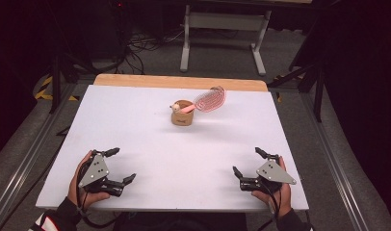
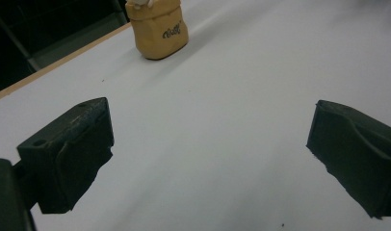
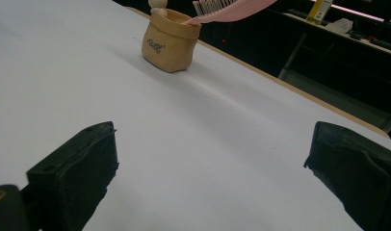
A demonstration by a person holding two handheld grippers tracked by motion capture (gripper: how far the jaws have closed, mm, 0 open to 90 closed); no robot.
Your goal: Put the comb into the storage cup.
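Cup (image 1: 183,115) well ahead, btwn grippers

From my remote seat this reads as a lab or recording studio: dark surroundings, a white worktop (image 1: 136,125) on a wooden board, metal rails (image 1: 25,159) along the floor, yellow-black hazard tape (image 1: 45,86), tangled cables (image 1: 140,48) and a bare white frame table (image 1: 222,21) beyond.
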